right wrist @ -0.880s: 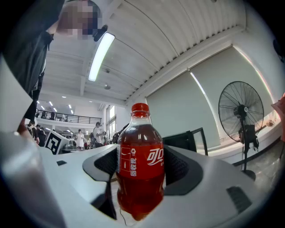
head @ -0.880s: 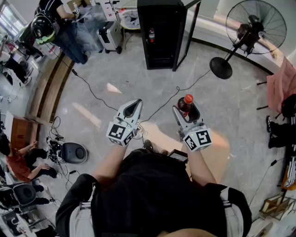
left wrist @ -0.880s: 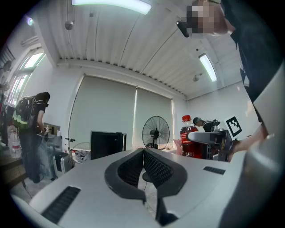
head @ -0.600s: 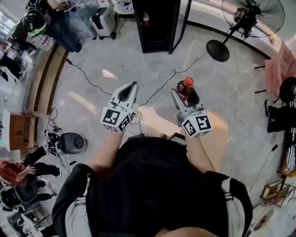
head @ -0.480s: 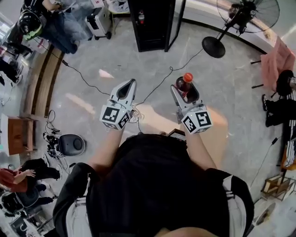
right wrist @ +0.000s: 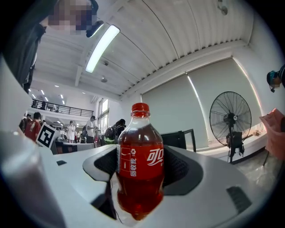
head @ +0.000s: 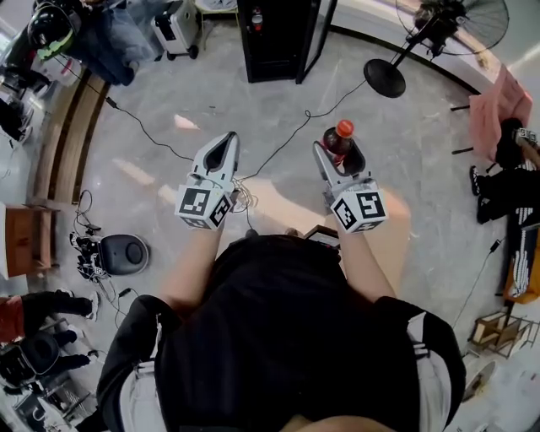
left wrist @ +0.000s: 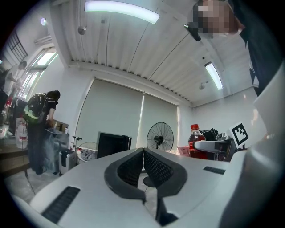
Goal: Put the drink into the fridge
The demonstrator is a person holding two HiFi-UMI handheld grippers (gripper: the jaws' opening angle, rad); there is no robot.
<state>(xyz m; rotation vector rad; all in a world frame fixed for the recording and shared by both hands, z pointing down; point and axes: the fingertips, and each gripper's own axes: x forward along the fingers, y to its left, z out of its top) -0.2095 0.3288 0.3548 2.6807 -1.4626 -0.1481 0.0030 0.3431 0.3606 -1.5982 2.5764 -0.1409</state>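
Right claw [head: 341, 153] clamped on one red cola bottle [head: 342, 135], upright, cap up. Left claw [head: 226, 142] pinched together, nothing in it. One black fridge [head: 274, 38] at 12 o'clock, door open, well apart from the bottle. One standing fan [head: 439, 25] at 1 o'clock.

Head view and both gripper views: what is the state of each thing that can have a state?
Bottle: upright, capped, held.
Right hand-held gripper: shut on the bottle.
Left hand-held gripper: shut, empty.
Fridge: door open.
Fan: standing; spinning or not, cannot tell.
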